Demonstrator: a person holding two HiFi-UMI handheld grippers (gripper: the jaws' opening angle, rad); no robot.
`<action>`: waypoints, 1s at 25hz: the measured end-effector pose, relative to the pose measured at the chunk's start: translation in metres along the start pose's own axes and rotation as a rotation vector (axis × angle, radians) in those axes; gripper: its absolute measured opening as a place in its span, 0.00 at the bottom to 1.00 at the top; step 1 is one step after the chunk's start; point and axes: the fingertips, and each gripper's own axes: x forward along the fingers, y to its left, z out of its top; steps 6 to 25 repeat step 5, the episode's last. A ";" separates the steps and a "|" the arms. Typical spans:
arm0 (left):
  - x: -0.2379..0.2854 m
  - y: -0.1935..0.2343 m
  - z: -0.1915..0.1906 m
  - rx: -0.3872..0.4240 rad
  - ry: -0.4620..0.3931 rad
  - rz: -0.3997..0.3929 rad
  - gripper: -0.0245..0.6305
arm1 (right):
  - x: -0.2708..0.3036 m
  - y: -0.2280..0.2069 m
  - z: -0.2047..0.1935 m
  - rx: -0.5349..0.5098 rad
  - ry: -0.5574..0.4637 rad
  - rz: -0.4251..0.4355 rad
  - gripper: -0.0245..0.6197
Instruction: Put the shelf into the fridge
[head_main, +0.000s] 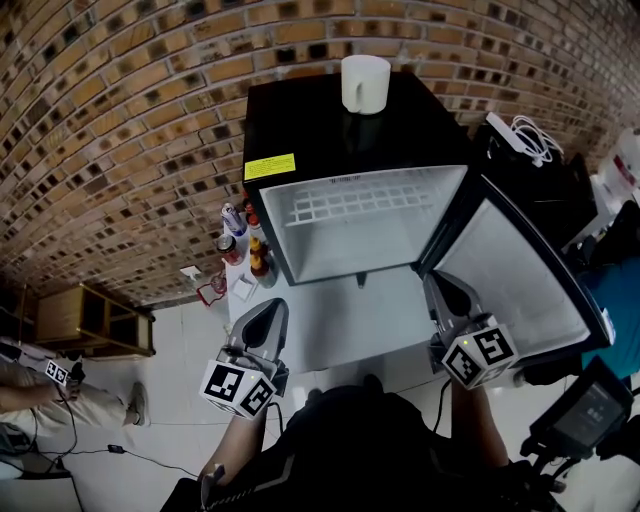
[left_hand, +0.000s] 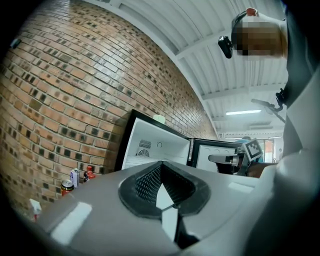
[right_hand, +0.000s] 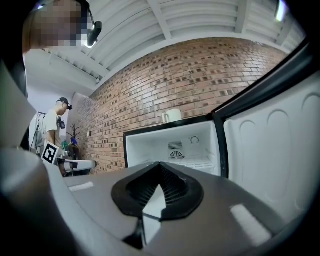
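A small black fridge (head_main: 300, 120) stands against the brick wall with its door (head_main: 520, 270) swung open to the right. A white wire shelf (head_main: 370, 203) lies inside the white compartment, high up near the back. It also shows in the right gripper view as the shelf (right_hand: 200, 163). My left gripper (head_main: 268, 312) is held level in front of the fridge's lower left, shut and empty. My right gripper (head_main: 440, 288) is level near the door hinge, also shut with nothing in it. Both gripper views look along the closed jaws toward the open fridge (left_hand: 155, 147) (right_hand: 172, 145).
A white mug (head_main: 365, 82) sits on the fridge top. Bottles and cans (head_main: 240, 245) stand on the floor left of the fridge. A low wooden rack (head_main: 90, 320) and another person (head_main: 60, 395) are at far left. A power strip with cables (head_main: 520, 135) lies at right.
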 end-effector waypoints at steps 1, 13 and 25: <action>0.000 0.001 -0.001 -0.003 0.000 0.008 0.02 | 0.000 -0.001 0.000 0.001 -0.001 0.003 0.05; 0.002 0.002 0.000 -0.026 0.006 0.031 0.02 | -0.002 -0.004 0.000 -0.013 0.000 0.005 0.05; 0.002 0.002 0.000 -0.026 0.006 0.031 0.02 | -0.002 -0.004 0.000 -0.013 0.000 0.005 0.05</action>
